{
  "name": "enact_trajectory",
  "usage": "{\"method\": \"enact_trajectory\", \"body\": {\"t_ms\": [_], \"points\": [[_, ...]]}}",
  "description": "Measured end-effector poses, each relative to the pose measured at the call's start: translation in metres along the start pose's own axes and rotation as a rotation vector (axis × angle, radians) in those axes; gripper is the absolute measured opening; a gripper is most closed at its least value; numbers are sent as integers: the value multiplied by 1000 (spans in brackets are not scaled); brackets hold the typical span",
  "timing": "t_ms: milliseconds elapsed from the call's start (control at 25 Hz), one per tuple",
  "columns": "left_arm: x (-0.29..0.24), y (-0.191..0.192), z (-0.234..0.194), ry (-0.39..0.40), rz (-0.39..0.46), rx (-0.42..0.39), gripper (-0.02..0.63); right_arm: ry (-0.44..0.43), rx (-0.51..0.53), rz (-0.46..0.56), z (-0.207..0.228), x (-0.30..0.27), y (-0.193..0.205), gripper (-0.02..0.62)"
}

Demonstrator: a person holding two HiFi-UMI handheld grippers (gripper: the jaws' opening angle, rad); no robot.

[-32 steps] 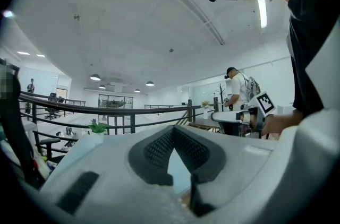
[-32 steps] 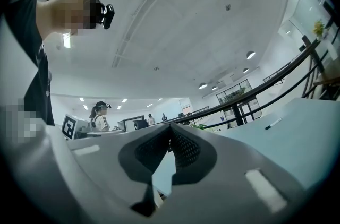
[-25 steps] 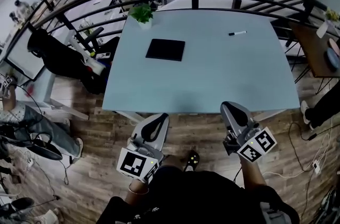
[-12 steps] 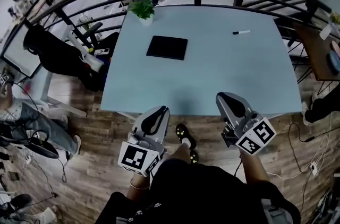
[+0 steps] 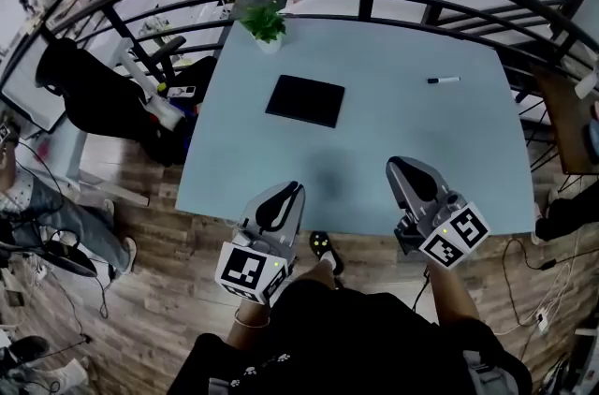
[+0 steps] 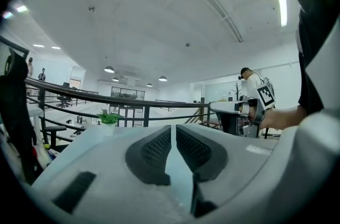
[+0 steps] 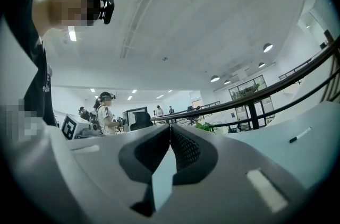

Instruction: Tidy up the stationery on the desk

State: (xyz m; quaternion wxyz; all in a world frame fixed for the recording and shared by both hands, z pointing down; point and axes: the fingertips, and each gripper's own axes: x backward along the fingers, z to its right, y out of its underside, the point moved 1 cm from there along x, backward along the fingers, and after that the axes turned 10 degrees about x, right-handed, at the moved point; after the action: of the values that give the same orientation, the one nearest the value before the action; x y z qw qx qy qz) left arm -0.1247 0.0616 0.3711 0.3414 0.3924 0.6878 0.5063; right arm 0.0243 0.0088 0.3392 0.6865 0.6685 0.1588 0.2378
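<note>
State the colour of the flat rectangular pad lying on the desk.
The flat rectangular pad is black; the head view shows it best.

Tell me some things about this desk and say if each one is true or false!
1. A black notebook lies flat on the desk. True.
2. The pen lies on top of the notebook. False: it lies apart from it, nearer the desk's right edge.
3. A potted plant stands at the desk's far left corner. True.
4. The right hand-held gripper holds the pen. False: its jaws are shut on nothing, and the pen lies on the desk.
</note>
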Motion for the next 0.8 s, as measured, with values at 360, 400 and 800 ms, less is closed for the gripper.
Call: {"method": "enact_trajectory", "body": {"t_ms": [360,400,800], "points": [[-46,6,-51,-99,-3,45,29,-68,45,-67,49,-66,18,0],[-51,8,-56,-106,-7,55,32,-78,55,-75,54,-74,20,0],[-102,31,-103,-156,-48,126,37,-157,139,-190,98,-150,51,2]]}}
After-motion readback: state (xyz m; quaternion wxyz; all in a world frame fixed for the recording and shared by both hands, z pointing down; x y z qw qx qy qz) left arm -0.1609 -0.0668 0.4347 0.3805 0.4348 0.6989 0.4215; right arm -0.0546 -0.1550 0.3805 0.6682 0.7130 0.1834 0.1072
